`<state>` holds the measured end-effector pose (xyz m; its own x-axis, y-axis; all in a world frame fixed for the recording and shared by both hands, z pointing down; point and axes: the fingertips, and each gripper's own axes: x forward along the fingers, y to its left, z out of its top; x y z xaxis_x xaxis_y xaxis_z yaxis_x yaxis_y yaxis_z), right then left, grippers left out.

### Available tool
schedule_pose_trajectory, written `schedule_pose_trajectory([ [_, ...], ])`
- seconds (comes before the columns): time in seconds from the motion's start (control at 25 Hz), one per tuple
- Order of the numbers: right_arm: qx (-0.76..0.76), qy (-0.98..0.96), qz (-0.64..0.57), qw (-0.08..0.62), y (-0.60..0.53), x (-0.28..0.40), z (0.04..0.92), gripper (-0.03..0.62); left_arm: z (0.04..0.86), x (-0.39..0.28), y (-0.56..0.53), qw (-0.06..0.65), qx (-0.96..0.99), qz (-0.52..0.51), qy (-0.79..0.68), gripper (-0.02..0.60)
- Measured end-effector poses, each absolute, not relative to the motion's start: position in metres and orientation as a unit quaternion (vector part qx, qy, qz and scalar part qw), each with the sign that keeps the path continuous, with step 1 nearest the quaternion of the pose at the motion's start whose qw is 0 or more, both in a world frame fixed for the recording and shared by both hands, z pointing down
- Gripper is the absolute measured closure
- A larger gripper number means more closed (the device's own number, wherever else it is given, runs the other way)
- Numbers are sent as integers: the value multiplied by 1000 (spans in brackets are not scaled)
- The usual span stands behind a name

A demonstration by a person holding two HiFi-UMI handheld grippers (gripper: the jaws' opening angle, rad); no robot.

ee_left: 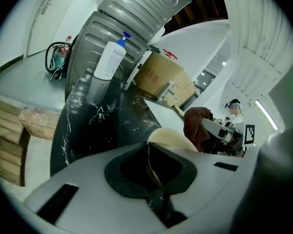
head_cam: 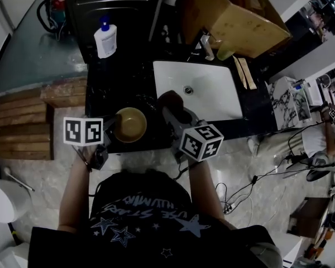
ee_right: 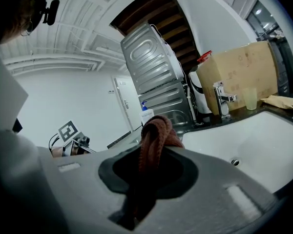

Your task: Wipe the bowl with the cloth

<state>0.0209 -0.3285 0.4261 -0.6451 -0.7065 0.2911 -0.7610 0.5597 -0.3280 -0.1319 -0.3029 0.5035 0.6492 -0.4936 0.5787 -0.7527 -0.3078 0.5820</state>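
Left hand-held gripper (head_cam: 111, 135) clamped on bowl (head_cam: 130, 124) rim, frame centre; right hand-held gripper (head_cam: 177, 116) pinching brown cloth (head_cam: 170, 99).

The bowl (head_cam: 129, 125) is round and tan-brown with a glossy inside. It stands upright, mouth up, on the dark marbled surface (head_cam: 117, 88) just left of the white sink (head_cam: 212, 88), and its thin rim is pinched edge-on between the jaws of the left gripper (ee_left: 154, 165). The cloth (head_cam: 170, 100) is a rust-red, ribbed rag, bunched into a wad and clamped in the jaws of the right gripper (ee_right: 145, 177), just right of the bowl at the sink's near-left corner
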Motion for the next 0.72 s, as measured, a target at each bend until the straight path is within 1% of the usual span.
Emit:
schedule_pose_trajectory([
  [0.28,376,-899,212,68,-318,16,419,526,487,-129,-307,402,793,151,-433,561],
  [0.48,317,-923,204,72,-305,-2,406,527,484,-124,-310,379,790,162,-453,561],
  [0.6,251,-948,182,75,-288,-24,391,528,479,-118,-312,358,792,172,-464,561],
  [0.72,224,-954,170,107,-277,-44,391,528,473,-110,-313,329,797,184,-471,561],
])
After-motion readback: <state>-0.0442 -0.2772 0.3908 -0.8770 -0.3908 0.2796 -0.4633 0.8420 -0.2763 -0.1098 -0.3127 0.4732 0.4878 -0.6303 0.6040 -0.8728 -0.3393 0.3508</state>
